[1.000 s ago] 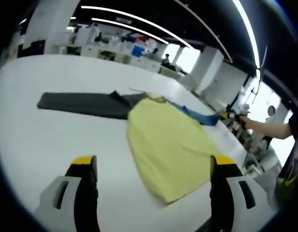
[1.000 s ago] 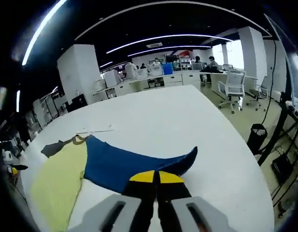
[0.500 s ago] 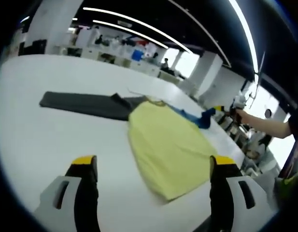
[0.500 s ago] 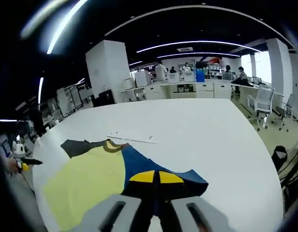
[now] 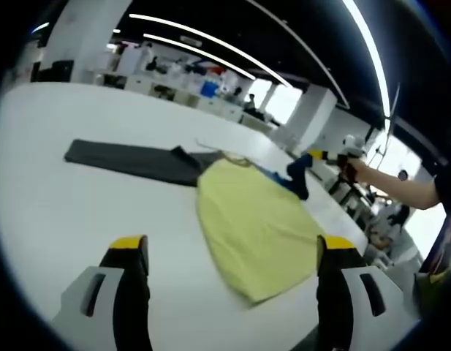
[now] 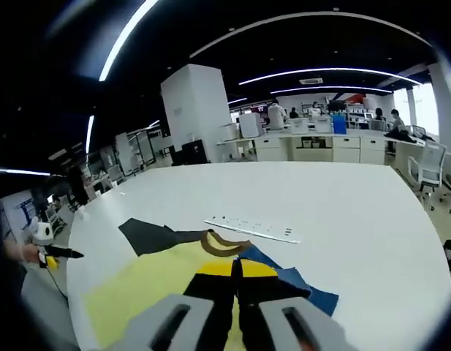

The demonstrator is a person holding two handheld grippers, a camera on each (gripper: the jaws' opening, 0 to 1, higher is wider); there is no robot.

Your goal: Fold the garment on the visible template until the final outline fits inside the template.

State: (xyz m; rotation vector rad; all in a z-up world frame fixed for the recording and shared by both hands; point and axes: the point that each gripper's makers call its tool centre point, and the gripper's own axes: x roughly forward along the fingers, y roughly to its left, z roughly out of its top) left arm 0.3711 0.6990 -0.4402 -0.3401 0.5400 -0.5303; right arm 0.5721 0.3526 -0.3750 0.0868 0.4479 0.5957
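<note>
White table (image 5: 42,212): right gripper (image 6: 236,268) grips blue sleeve (image 6: 302,289), folding toward yellow-bodied shirt (image 5: 251,227); left gripper (image 5: 229,252) open, apart.

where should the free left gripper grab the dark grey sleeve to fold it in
Take the dark grey sleeve at its far cuff end, the squared tip farthest from the yellow body. It lies flat and straight on the table, so the open left gripper can come in low from that outer end.
</note>
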